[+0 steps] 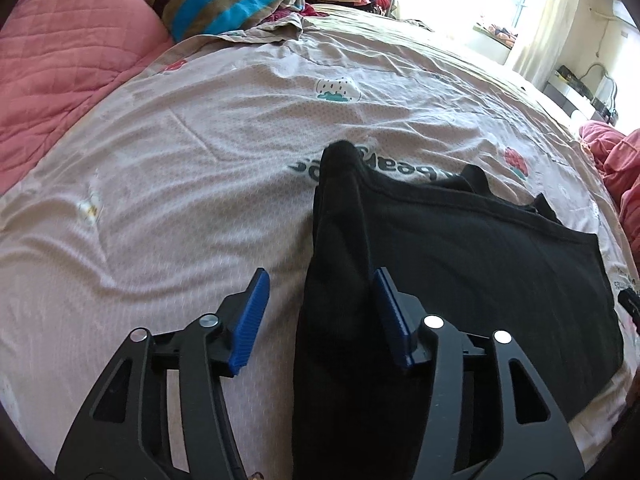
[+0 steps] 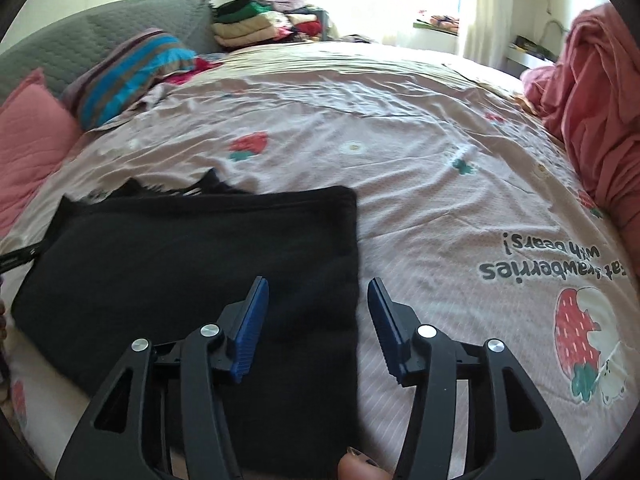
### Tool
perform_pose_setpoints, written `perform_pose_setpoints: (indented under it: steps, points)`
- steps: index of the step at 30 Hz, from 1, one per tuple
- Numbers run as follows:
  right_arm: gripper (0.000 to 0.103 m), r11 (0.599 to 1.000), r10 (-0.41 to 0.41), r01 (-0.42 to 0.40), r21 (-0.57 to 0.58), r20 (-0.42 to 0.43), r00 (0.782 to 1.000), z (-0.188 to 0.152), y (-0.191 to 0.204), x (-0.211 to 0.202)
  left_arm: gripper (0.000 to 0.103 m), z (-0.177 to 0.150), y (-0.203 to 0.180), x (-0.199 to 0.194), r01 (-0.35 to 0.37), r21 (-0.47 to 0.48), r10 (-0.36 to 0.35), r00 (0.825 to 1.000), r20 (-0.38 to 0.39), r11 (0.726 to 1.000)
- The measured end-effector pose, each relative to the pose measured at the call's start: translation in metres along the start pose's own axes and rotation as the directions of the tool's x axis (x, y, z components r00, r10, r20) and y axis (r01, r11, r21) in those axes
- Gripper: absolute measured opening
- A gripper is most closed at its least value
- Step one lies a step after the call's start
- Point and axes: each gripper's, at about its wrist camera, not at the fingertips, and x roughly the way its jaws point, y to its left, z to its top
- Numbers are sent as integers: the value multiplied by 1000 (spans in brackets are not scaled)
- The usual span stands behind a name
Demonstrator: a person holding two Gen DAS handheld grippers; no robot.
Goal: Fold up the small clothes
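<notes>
One black garment lies flat on the bed — its left edge runs up between the wide left tongs, its right edge between the wide right tongs.

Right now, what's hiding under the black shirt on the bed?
The black folded cloth garment lies on the pinkish strawberry-print bedsheet, whose printed black lettering disappears beneath its edge. Anything else under it is covered and cannot be seen.

Bedsheet: "strawberries with bears!"
</notes>
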Motion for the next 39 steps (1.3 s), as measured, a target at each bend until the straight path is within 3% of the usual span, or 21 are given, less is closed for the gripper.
perform_pose_setpoints:
  steps: [8, 14, 22, 32, 39]
  points:
    - [56, 997, 57, -57, -51, 0, 998, -19, 20, -24, 58, -29, -5, -29, 37, 2, -38, 999, 4, 999]
    - [58, 996, 65, -66, -60, -17, 998, -29, 22, -29, 59, -45, -11, -43, 38, 32, -37, 999, -3, 999]
    - [58, 996, 26, -36, -85, -110, 994, -55, 20, -19, 59, -66, -5, -41, 34, 10, -34, 999, -40, 999]
    - [59, 998, 32, -37, -52, -103, 994, -64, 16, -26, 59, -76, -5, -49, 33, -1, -33, 999, -40, 999]
    - [76, 997, 63, -65, -29, -82, 995, -65, 15, -36, 59, -79, -9, -57, 29, 0, -29, 999, -31, 1000]
